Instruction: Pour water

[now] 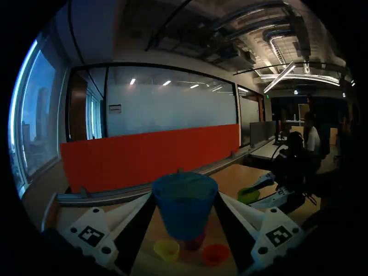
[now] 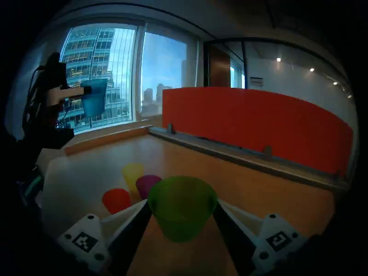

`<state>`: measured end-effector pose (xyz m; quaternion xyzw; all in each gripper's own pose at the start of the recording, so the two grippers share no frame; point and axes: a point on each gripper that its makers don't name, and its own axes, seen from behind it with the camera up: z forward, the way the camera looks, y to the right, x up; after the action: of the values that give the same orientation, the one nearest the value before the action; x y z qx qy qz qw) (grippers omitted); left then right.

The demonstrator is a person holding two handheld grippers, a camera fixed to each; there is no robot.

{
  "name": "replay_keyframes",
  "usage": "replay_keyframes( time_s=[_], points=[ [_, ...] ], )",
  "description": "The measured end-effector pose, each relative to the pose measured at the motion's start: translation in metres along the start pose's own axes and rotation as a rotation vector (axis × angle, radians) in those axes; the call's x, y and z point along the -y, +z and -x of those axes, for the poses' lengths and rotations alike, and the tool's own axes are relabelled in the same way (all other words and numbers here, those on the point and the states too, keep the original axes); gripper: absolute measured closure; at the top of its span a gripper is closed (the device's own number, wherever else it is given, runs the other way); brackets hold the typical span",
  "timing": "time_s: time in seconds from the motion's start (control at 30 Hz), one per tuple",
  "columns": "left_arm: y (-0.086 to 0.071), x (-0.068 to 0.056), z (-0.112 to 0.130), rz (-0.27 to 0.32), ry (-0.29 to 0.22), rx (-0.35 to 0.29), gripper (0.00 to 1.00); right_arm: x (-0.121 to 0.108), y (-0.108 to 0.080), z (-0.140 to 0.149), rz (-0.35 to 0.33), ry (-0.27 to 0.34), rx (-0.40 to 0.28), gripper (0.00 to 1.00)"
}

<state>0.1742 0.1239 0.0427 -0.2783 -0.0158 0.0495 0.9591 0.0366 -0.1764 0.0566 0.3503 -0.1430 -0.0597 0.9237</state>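
We are pinching a blue translucent plastic cup (image 1: 185, 207), lower centre, in the left gripper (image 1: 185, 202); we are clamping a green translucent plastic cup (image 2: 182, 209), lower centre, in the right gripper (image 2: 182, 204).

Both views dim. Left gripper view: long ceiling lamp (image 1: 280, 77) glows at 2 o'clock, side window (image 1: 39, 119) pale at 9, far corner at 3 very dark. Right gripper view: big window (image 2: 110, 73) bright at 10, daylight shines on table (image 2: 184, 161). Green cup (image 2: 182, 207) a bit soft. Straight lines bend near edges.
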Motion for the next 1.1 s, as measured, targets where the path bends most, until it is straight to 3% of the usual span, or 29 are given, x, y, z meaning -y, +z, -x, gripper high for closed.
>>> replay_keyframes(
  time_s=[0.5,1.1],
  points=[
    [0.002,-0.01,-0.009,0.018,0.009,-0.009,0.15,0.019,-0.017,-0.034,-0.033,0.001,-0.101,0.09],
    [0.001,-0.016,-0.013,0.028,0.024,-0.01,0.15,0.027,-0.027,-0.052,-0.049,-0.035,-0.171,0.09]
  ],
)
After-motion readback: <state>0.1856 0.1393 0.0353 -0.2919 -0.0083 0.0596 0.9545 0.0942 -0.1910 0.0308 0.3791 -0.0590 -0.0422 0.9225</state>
